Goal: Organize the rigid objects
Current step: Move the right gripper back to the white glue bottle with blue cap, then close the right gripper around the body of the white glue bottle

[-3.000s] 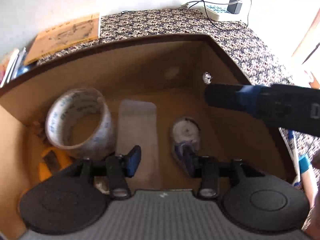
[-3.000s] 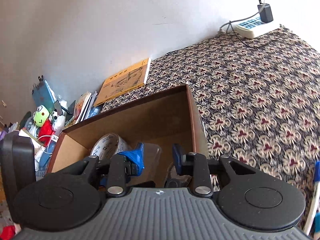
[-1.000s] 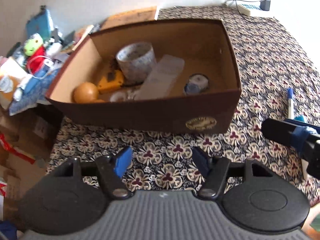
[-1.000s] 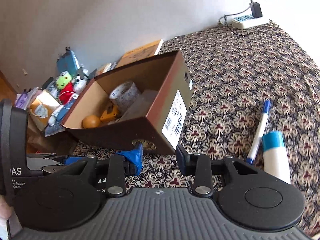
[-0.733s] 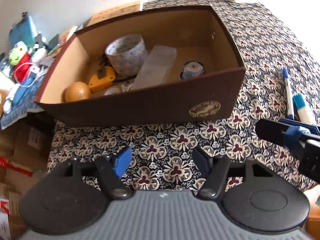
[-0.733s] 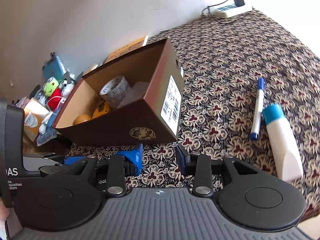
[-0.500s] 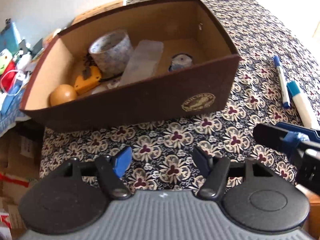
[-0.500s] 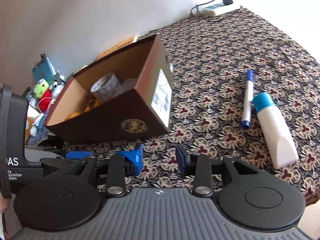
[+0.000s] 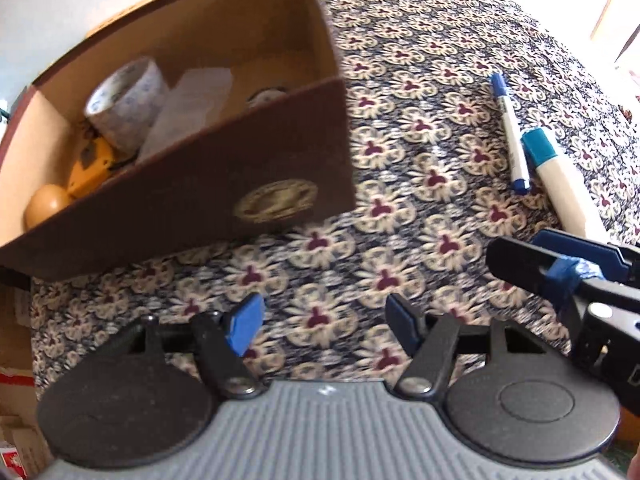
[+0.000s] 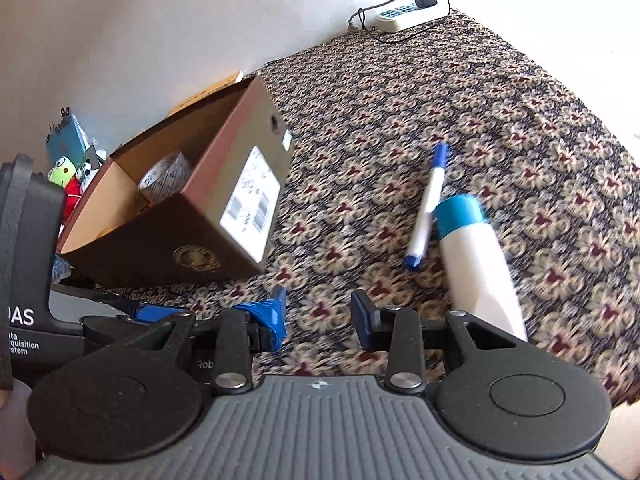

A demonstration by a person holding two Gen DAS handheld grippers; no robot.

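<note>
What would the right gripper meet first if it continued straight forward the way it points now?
Probably just the patterned cloth. The right gripper aims between the brown box and the marker, though depth is unclear.

Left tongs (image 10: 24,280) housing reads "AS" and "stem", cut off.

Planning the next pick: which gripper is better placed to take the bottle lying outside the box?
Probably the right gripper: it is open, and the bottle lies just ahead beside the pen. The left gripper is farther off.

power strip (image 10: 404,16), frog toy (image 10: 64,168), patterned cloth (image 10: 400,92)
</note>
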